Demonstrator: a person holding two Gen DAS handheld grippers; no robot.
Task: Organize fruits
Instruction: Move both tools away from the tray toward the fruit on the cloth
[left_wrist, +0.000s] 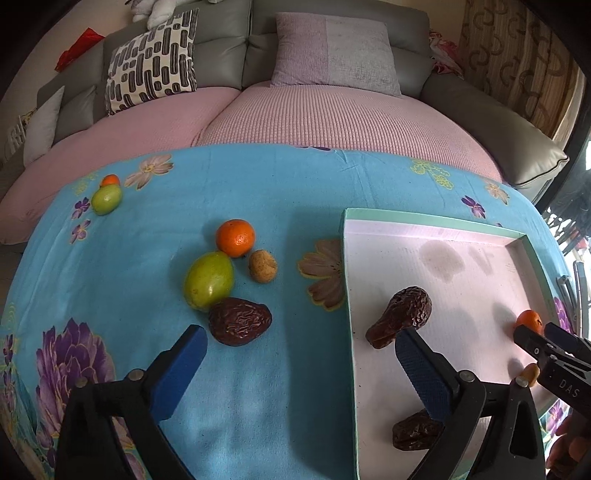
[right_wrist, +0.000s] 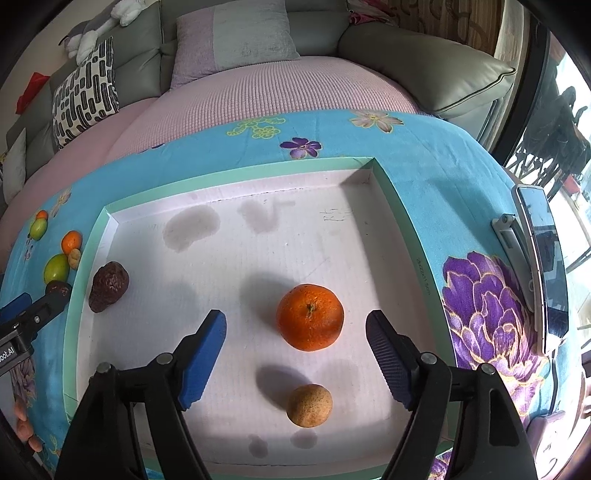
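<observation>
An orange (right_wrist: 310, 316) lies inside the white tray (right_wrist: 236, 171) between the spread blue pads of the right claw (right_wrist: 295, 330), which grips nothing. A small tan fruit (right_wrist: 309, 405) sits just nearer the camera, and a wrinkled brown fruit (right_wrist: 108, 286) rests by the tray's left wall. On the blue floral cloth (left_wrist: 258, 184), the left claw (left_wrist: 301, 345) hangs released near another wrinkled fruit (left_wrist: 239, 321), a green fruit (left_wrist: 209, 280), an orange (left_wrist: 235, 237) and a tan fruit (left_wrist: 262, 266).

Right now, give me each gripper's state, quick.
Left gripper: open, holding nothing, straddling the tray's left rim.
Right gripper: open, holding nothing, over the tray by the orange.
</observation>
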